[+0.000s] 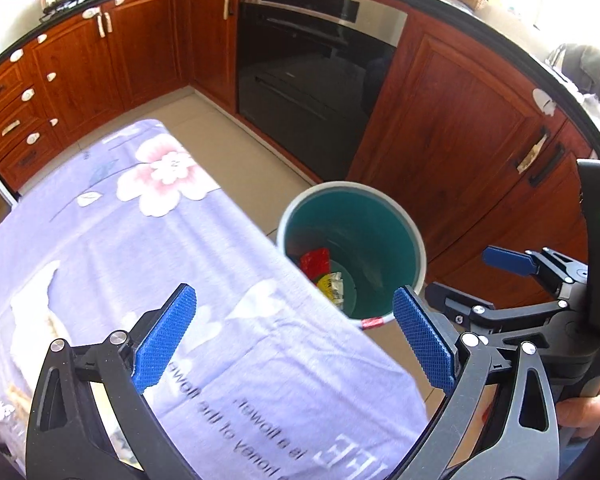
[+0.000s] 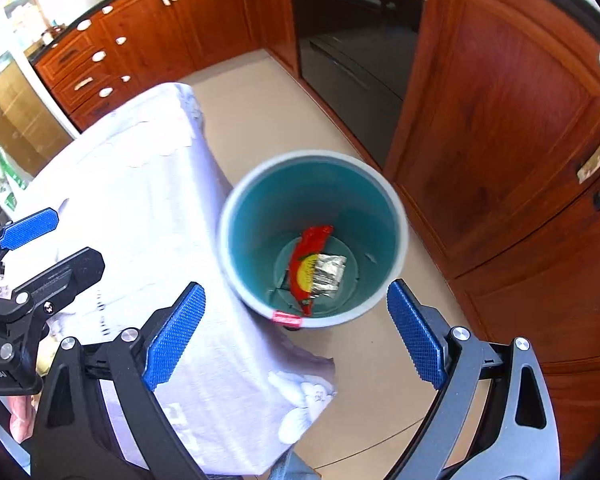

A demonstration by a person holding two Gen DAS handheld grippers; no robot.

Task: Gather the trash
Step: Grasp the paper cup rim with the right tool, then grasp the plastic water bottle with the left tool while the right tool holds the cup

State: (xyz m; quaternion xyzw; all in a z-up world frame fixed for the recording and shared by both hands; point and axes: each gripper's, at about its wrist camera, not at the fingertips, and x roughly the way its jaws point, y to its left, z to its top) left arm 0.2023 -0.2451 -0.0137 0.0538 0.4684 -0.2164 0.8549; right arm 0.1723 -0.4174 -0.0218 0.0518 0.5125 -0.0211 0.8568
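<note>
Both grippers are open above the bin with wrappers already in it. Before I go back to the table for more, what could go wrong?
1. The bin sits tight against the draped tablecloth; a low swing could snag the cloth or tip the bin.
2. The left gripper and right gripper hover close together and might collide.

Cloth (image 1: 204, 264) hides part of bin (image 1: 412, 236) rim.

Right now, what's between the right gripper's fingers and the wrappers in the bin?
Nothing: right gripper open above bin, wrappers at its bottom, in the right wrist view.
</note>
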